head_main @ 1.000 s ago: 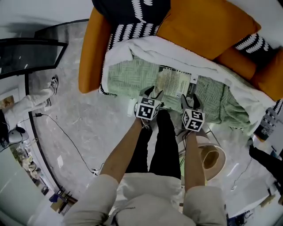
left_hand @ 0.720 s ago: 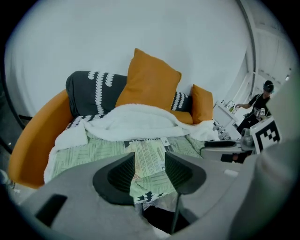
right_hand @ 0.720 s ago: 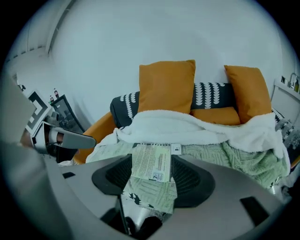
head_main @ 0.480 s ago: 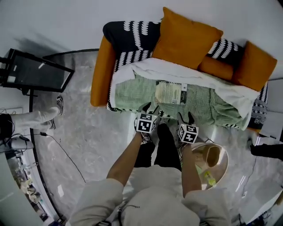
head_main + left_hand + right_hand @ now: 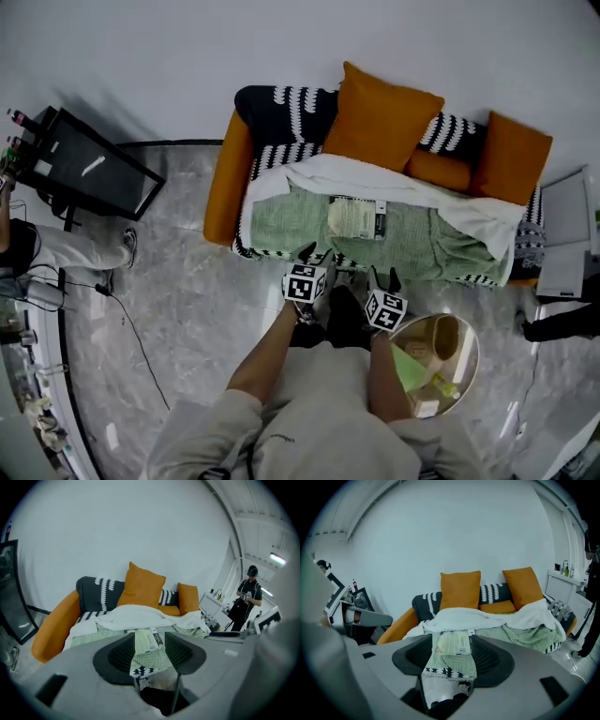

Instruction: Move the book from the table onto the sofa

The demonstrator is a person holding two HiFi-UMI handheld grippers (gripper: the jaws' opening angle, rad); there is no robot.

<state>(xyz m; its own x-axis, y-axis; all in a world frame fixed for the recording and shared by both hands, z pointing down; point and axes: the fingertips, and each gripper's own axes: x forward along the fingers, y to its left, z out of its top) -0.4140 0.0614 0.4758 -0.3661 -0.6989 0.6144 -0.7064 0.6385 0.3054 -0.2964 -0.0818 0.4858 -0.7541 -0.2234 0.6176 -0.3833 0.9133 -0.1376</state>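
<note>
Book (image 5: 356,217) lies on the sofa (image 5: 225,178) in the head view, just ahead of the left gripper (image 5: 319,253) and right gripper (image 5: 384,275). Left gripper view: jaws spread, empty, book (image 5: 149,639) beyond them. Right gripper view: jaws spread, empty, book (image 5: 452,643) ahead.

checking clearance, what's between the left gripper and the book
Head view: only the green blanket lies between the left gripper and the book.

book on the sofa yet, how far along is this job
Done: the pale green printed book lies flat on the green blanket covering the seat of the orange sofa. In hand: nothing; the left gripper and right gripper hover short of the sofa, jaws apart and empty. Left: nothing visible for this task.
</note>
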